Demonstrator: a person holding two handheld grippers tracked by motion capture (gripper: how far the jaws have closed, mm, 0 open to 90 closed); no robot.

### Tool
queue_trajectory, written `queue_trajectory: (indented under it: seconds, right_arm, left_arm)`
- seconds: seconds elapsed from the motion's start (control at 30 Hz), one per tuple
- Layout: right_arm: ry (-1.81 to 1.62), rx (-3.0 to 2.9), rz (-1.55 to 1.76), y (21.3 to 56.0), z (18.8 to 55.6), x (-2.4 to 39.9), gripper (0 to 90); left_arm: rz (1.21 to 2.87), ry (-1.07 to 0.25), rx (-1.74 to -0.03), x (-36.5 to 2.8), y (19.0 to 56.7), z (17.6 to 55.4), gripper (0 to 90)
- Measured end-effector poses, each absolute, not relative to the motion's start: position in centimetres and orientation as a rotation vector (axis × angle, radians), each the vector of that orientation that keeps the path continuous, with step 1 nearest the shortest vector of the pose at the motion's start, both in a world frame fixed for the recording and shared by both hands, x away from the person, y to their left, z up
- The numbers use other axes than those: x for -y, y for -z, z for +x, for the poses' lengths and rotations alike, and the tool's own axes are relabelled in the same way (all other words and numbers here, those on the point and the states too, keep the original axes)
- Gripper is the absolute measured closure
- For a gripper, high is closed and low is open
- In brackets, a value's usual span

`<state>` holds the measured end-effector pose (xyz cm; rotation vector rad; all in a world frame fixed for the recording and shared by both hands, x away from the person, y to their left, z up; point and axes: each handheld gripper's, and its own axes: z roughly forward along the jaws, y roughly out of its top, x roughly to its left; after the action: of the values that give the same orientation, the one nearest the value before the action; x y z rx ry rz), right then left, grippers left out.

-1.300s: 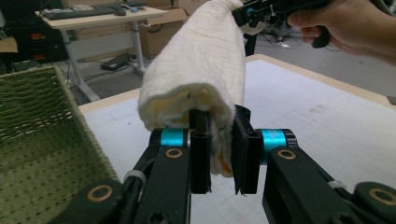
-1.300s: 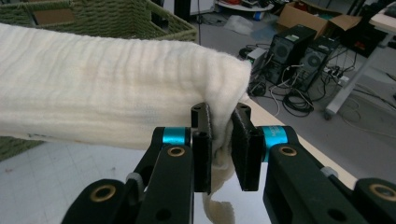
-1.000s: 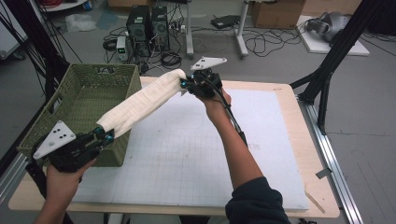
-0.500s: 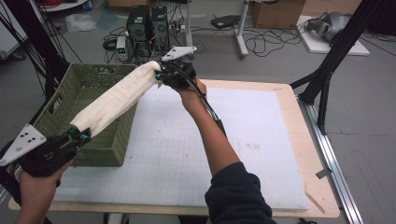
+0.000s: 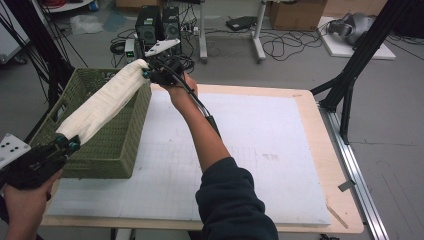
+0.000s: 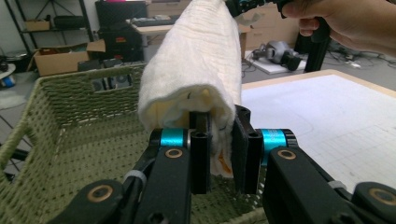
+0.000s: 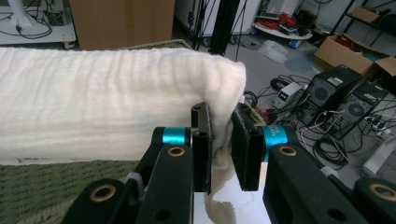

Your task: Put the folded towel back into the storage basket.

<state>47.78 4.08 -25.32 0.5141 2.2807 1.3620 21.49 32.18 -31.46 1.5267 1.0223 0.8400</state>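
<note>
While the folded cream towel (image 5: 102, 102) hangs stretched over the green wicker basket (image 5: 117, 145), its long axis running from the left claw (image 5: 70, 145) clamped on its near end to the right claw (image 5: 146, 74) pinching its far end, the basket lies directly beneath.

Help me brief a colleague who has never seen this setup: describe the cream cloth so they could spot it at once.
Start at the wooden table with its white mat, then go to the green woven basket at its left end. The cream cloth is stretched above the basket as a long folded bundle, one end clamped in the left gripper, the other in the right gripper. It is the one soft, pale thing hanging in the air.
</note>
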Motion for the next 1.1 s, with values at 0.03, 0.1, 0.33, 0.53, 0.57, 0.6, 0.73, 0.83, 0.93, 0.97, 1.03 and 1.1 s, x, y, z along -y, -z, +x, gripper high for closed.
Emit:
queue_trajectory:
  seconds: [0.03, 0.1, 0.33, 0.53, 0.57, 0.6, 0.73, 0.83, 0.93, 0.97, 1.03, 1.1]
  right_arm:
    - [-1.363, -2.288, 0.509, 25.4, 47.9, -4.4, 79.8]
    - [-1.367, -2.292, 0.506, 25.4, 48.2, -5.1, 79.7]
    - [-1.367, -2.316, 0.467, 25.4, 48.9, -8.0, 79.7]
    - [-1.361, -2.345, 0.445, 26.1, 49.4, -10.8, 79.7]
    - [-1.360, -2.348, 0.439, 26.1, 49.4, -11.2, 79.7]
    - [-1.362, -2.350, 0.437, 26.1, 49.5, -11.6, 79.7]
    - [-1.356, -2.352, 0.437, 26.4, 49.6, -12.8, 79.7]
    - [-1.348, -2.355, 0.435, 26.6, 49.7, -13.5, 79.7]
    - [-1.340, -2.353, 0.443, 26.9, 49.9, -13.9, 79.7]
    - [-1.334, -2.352, 0.447, 26.9, 49.9, -14.0, 79.7]
    - [-1.329, -2.353, 0.453, 27.0, 50.1, -14.0, 79.7]
    - [-1.326, -2.349, 0.456, 27.1, 50.2, -14.0, 79.7]
  left_arm:
    - [1.523, -0.842, -1.026, -32.3, 31.5, 21.5, 79.1]
    - [1.518, -0.853, -1.031, -32.7, 31.5, 21.3, 79.1]
    - [1.497, -0.883, -1.064, -34.3, 31.5, 20.9, 79.1]
    - [1.487, -0.903, -1.095, -35.7, 31.8, 20.5, 79.1]
    - [1.488, -0.905, -1.102, -35.9, 31.9, 20.5, 79.1]
    - [1.488, -0.905, -1.106, -36.1, 32.0, 20.4, 79.1]
    - [1.483, -0.914, -1.125, -36.8, 32.3, 20.4, 79.0]
    - [1.492, -0.917, -1.134, -37.0, 32.5, 20.5, 79.0]
    - [1.499, -0.917, -1.140, -37.1, 32.6, 20.7, 79.0]
    - [1.498, -0.917, -1.143, -37.1, 32.6, 20.9, 79.0]
    - [1.499, -0.913, -1.148, -37.2, 32.7, 21.1, 78.9]
    - [1.507, -0.912, -1.150, -37.2, 32.7, 21.4, 78.9]
